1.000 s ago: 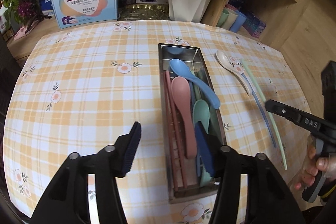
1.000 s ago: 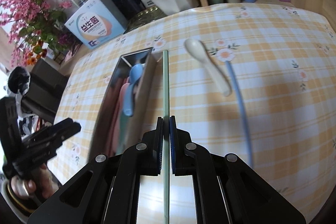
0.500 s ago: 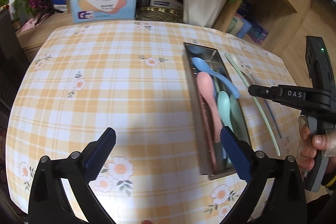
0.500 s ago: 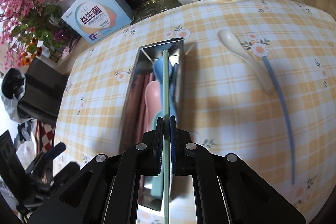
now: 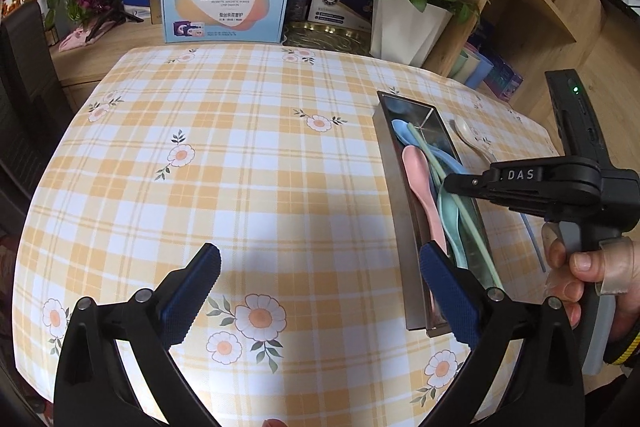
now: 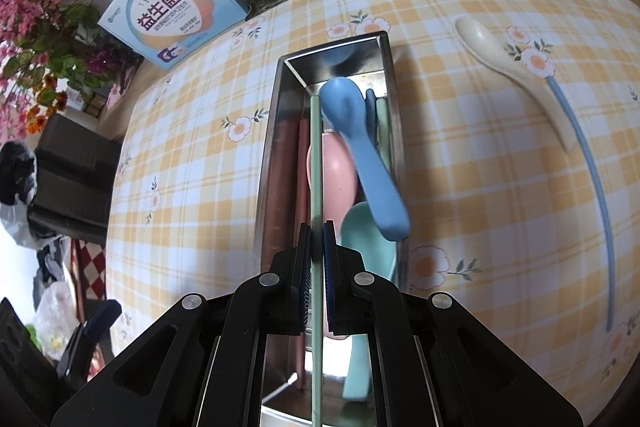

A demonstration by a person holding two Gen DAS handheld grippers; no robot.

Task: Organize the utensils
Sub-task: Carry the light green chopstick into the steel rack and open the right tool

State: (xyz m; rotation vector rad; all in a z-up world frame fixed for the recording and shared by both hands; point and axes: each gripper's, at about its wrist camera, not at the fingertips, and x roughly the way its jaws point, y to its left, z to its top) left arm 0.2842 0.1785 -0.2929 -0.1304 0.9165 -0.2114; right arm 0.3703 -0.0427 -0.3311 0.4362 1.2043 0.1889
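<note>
Moved from beside the metal tray (image 6: 267,163) to above it, the right gripper (image 6: 317,259) stays clamped on the green chopstick (image 6: 316,163); the left gripper (image 5: 320,267), jaws just spread wide, holds nothing over the table (image 5: 240,147).

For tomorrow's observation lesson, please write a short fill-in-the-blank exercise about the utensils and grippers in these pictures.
1. The right gripper is shut on a pale ____ chopstick.
2. The chopstick hangs over the metal ____.
3. The cream spoon lies on the ____, outside the tray.
4. The left gripper is ____ and holds nothing.

Missing words: green; tray; tablecloth; open
</note>
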